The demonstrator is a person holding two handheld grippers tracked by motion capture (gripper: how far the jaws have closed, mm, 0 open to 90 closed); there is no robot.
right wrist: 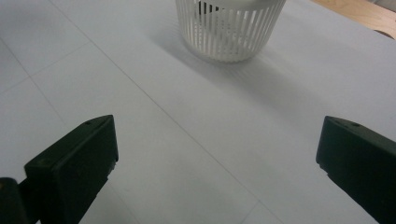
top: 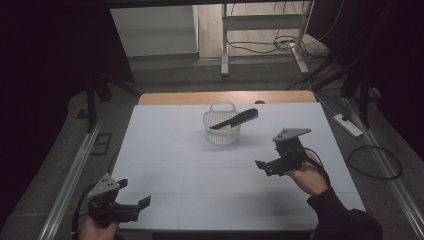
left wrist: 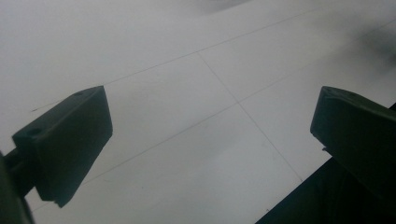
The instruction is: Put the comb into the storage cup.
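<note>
Holding two tongs wide and empty over the bench (top: 165, 150), one basket and one comb ahead.
I count one white basket (top: 221, 131) near the far middle, one black comb (top: 235, 119) lying tilted across its rim, my right tongs (top: 270, 156) near it, my left tongs (top: 135, 192) well apart at the near edge.

I count one white slotted basket (top: 221, 127) ahead of my right jaws, and one black comb (top: 235, 120) lying across its rim. Two grippers: the left gripper (top: 134, 196) and the right gripper (top: 266, 156), both empty, jaws apart.
</note>
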